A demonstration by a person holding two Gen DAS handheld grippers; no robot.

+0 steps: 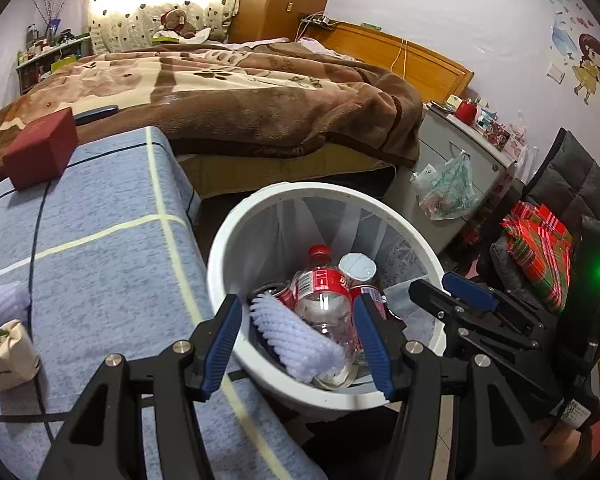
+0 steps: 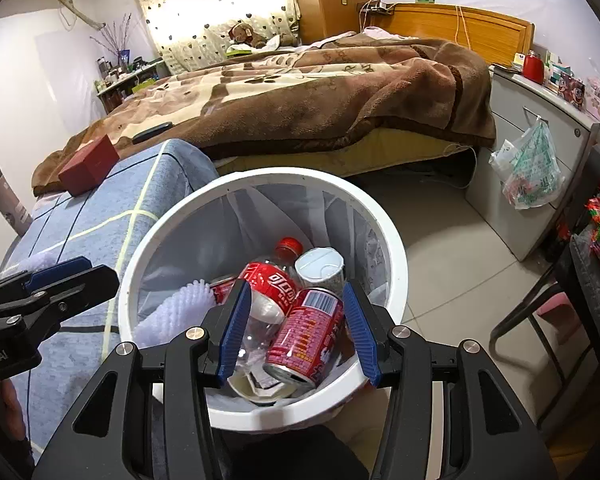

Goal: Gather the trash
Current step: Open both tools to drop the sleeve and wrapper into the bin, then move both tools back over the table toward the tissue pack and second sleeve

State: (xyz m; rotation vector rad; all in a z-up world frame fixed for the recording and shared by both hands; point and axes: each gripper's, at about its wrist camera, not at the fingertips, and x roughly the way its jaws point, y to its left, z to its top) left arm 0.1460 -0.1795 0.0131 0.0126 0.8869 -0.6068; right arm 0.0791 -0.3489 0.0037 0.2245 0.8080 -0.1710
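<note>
Bedroom floor: both grippers (image 1: 298,340) (image 2: 296,328) hung fingers apart, empty, over the white round plastic bin (image 2: 392,256); beneath them the light, crushable red can (image 2: 308,334) wanted a mid-body grip.

Daylight glares through the curtain (image 1: 164,4) at the far wall, washing its pattern to white in both views. The room is otherwise evenly lit and sharp. Fisheye bending curves the bed (image 2: 320,92), with black vignette at the corners.
</note>
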